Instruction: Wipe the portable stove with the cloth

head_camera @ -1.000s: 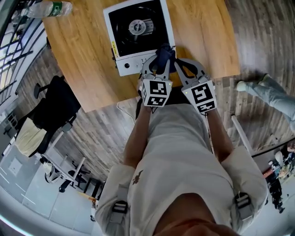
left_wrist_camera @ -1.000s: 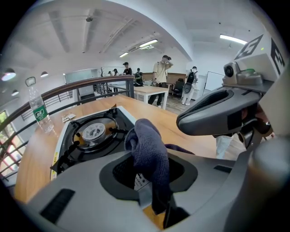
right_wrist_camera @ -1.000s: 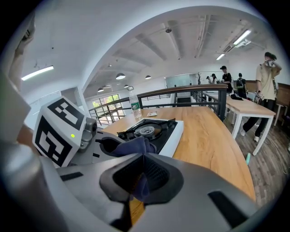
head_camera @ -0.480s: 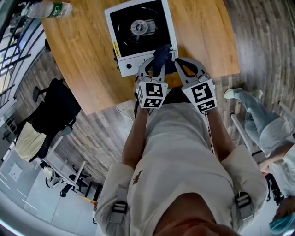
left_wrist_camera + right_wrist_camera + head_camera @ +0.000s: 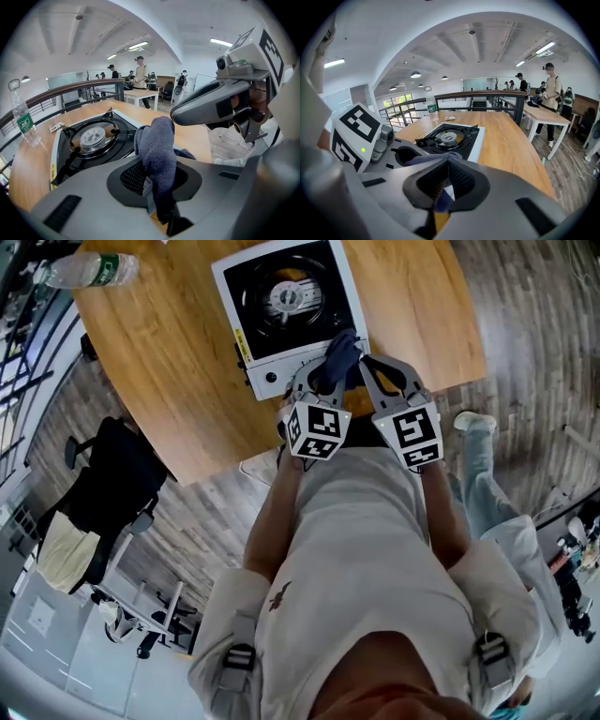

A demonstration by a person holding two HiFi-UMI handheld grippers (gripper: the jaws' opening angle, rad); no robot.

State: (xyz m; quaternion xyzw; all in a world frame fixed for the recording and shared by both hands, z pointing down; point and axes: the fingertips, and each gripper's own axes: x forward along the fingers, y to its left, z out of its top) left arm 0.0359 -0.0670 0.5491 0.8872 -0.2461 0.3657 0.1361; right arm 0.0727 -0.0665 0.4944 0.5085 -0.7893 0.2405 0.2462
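Clamped: left claw; right claw.

I see a wooden table across the top of the head view, with a plastic water bottle near its upper left corner. A black office chair sits at left on the plank floor, and a bystander's legs show at right.

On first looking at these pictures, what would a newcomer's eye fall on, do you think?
The dark blue cloth stands out, pinched in the shut jaws of the left gripper and the right gripper. Just beyond it sits the black-topped white portable stove on the wooden table.
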